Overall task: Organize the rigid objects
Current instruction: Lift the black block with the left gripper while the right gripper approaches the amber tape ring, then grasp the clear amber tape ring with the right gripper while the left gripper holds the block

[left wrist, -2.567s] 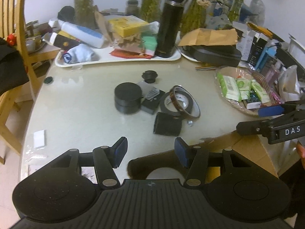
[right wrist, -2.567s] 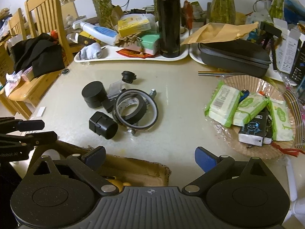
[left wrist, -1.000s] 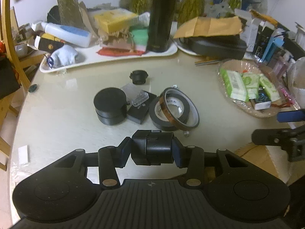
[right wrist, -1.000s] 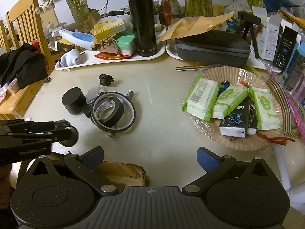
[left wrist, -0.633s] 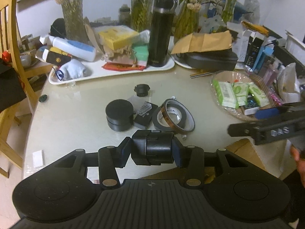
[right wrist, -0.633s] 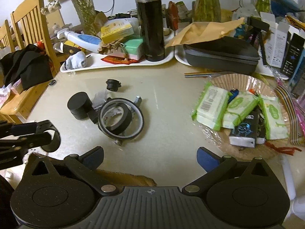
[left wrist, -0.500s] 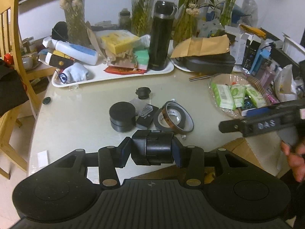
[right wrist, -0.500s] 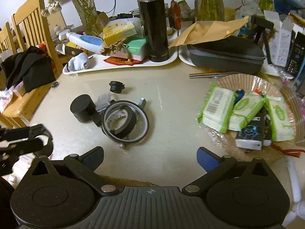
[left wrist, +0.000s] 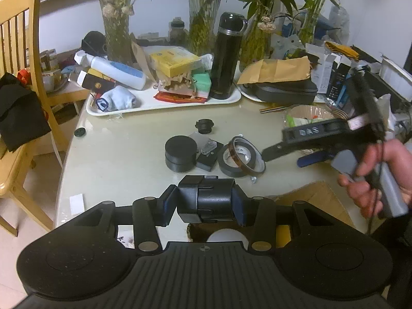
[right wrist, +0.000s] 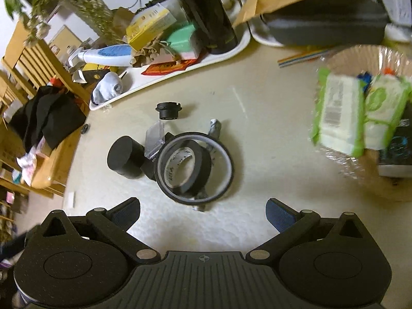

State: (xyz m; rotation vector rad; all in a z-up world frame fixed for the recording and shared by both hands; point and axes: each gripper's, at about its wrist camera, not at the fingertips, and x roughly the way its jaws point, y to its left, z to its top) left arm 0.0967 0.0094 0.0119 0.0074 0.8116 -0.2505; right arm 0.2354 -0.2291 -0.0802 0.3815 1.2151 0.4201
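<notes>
The left gripper (left wrist: 204, 202) is holding a stubby black plastic cylinder with a square collar (left wrist: 206, 198) off the pale glossy counter (left wrist: 123, 154). Its blue-padded fingers (left wrist: 168, 202) are clamped on the two ends of the piece, so the piece's long axis is lying crosswise, from one finger to the other. Below and just behind it an open brown cardboard box (left wrist: 314, 198) is showing at the counter's near edge, which looks like the likely place for sorted pieces.

The right gripper (right wrist: 203, 212) is hanging over the counter with its fingers (right wrist: 279, 216) wide apart and nothing between them. Taking the flat black tape roll (right wrist: 188, 166) as the landmark: it is lying flat inside a wider, thin amber-tinted tape ring (right wrist: 224, 154), and both are sitting straight ahead of the right fingers and close to them. A squat black round tin (right wrist: 125, 158) is standing just to the roll's left, a clear plastic lid (right wrist: 154, 139) is leaning between them, and a small black lens cap (right wrist: 168, 110) is resting beyond, apart from the roll.

So the free right hand is the nearer one to the roll. The ring looks about as wide as the gap between the fingers, so gripping across one wall of the roll or ring seems safer than spanning the whole ring.
</notes>
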